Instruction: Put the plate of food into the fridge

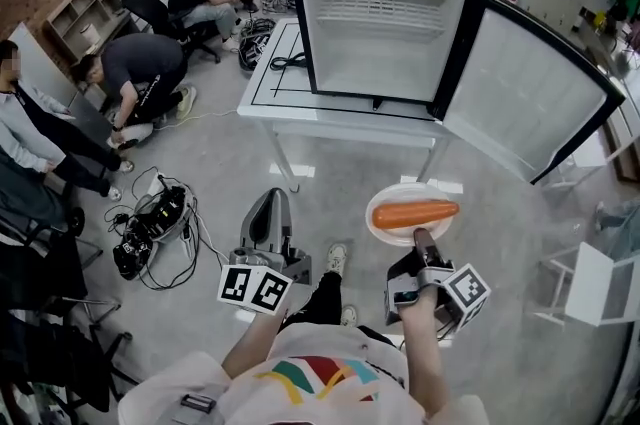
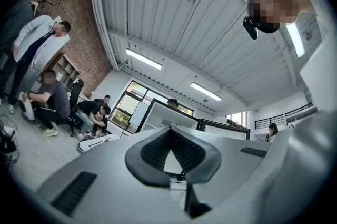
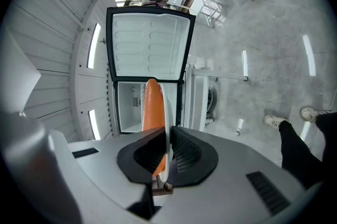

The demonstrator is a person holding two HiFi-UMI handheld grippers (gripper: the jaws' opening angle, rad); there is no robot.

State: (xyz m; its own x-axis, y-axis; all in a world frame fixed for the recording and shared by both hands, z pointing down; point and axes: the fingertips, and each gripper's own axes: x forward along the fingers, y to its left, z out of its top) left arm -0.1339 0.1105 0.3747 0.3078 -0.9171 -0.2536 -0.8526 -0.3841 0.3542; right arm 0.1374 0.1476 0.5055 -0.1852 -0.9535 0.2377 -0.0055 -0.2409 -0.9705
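Note:
A small fridge (image 1: 380,23) stands open on a white table (image 1: 340,118), its door (image 1: 540,93) swung out to the right and its inside bare. A white plate (image 1: 392,229) carrying an orange carrot (image 1: 415,213) hangs in the air before the table. My right gripper (image 1: 424,235) is shut on the plate's near rim. In the right gripper view the plate (image 3: 168,107) shows edge-on between the pads, with the carrot (image 3: 152,104) to its left and the fridge (image 3: 150,49) beyond. My left gripper (image 1: 271,196) hangs lower left, shut on nothing (image 2: 169,132).
Several people (image 1: 140,73) sit or crouch at the left by a shelf. A tangle of cables and gear (image 1: 150,223) lies on the floor at lower left. A white chair (image 1: 590,283) stands at the right. Black cables (image 1: 290,63) rest on the table left of the fridge.

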